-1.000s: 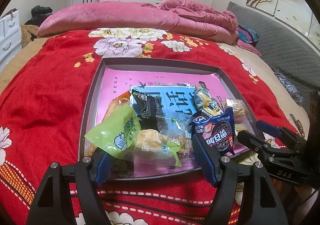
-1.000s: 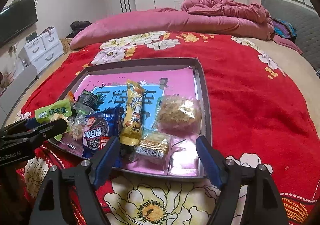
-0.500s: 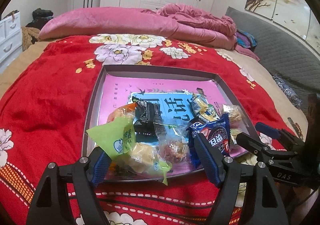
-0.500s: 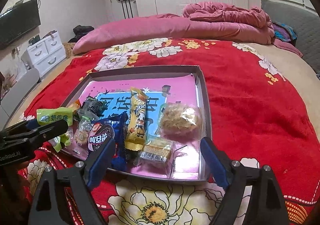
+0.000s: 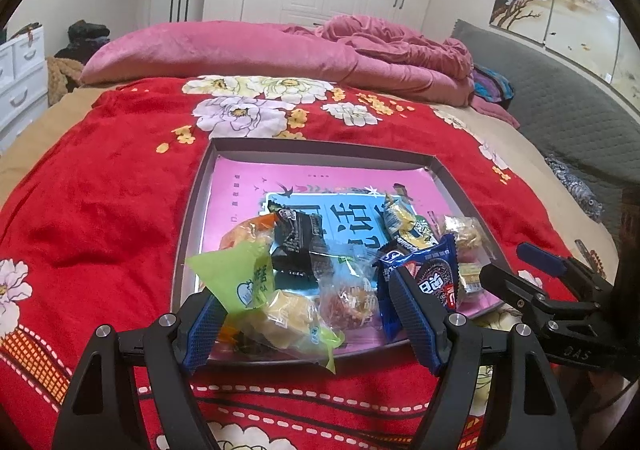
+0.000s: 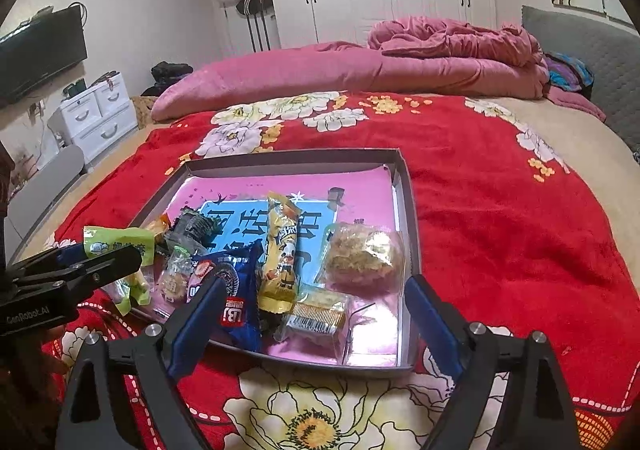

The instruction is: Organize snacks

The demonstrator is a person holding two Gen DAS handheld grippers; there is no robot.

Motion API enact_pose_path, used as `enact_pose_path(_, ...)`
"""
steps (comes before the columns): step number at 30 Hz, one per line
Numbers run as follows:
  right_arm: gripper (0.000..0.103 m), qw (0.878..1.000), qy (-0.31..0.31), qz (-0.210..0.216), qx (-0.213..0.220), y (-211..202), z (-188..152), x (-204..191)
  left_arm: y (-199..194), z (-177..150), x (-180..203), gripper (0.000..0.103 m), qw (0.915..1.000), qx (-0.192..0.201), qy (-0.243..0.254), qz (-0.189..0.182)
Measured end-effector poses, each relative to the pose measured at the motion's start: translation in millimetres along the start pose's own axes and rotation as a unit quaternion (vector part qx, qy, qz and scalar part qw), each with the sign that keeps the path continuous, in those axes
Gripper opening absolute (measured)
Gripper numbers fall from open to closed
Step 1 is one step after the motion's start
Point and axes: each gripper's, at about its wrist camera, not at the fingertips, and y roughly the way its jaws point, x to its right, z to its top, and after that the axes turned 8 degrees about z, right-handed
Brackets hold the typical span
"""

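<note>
Lying heaped at the near end of a shallow grey tray [image 5: 192, 210], the snacks fill only its front half: a green packet [image 5: 240, 278], a black wrapper [image 5: 298, 240], a clear bag of reddish pieces [image 5: 348, 302], a blue cookie pack [image 6: 236, 290], a tall yellow packet [image 6: 282, 250], a clear bag of pale crisps [image 6: 362, 254] and a small gold-barcoded bar [image 6: 316, 316]. The left gripper [image 5: 308, 324] hangs released at the tray's near rim, its jaws wide either side of the green packet and the clear bag; whether a pad touches them I cannot tell. The right gripper [image 6: 316, 328] is spreading its jaws wider, with the gold bar and the yellow packet's tail in the gap and nothing pinched. The tray's pink, printed far half lies bare. Around it spreads a red flowered blanket [image 6: 500, 218], open on all sides.
</note>
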Motion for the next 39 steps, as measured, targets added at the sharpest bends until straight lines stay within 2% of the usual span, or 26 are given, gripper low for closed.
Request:
enact_pose_path(16, 0.092, 1.0, -0.009, 0.002, 0.011, -12, -2, -7, -11, -8, 2, 0.08, 0.9998, -0.005, 0.006, 0.016)
enact_pose_path(20, 0.101, 1.0, -0.003, 0.009, 0.011, -20, -6, -10, -16, -15, 4, 0.08, 0.9997, -0.013, 0.009, 0.017)
enact_pose_path(26, 0.101, 1.0, 0.012, 0.004, 0.001, -30, -17, -15, -21, -27, 5, 0.08, 0.9991, -0.038, -0.003, 0.015)
enact_pose_path(32, 0.101, 1.0, 0.02, -0.006, 0.004, -41, -25, -21, -34, -38, 12, 0.08, 0.9992, -0.036, 0.007, 0.017)
enact_pose_path(39, 0.102, 0.997, 0.061, -0.015, -0.034, -45, -45, -18, -48, -54, 12, 0.08, 0.9985, -0.052, 0.008, 0.017)
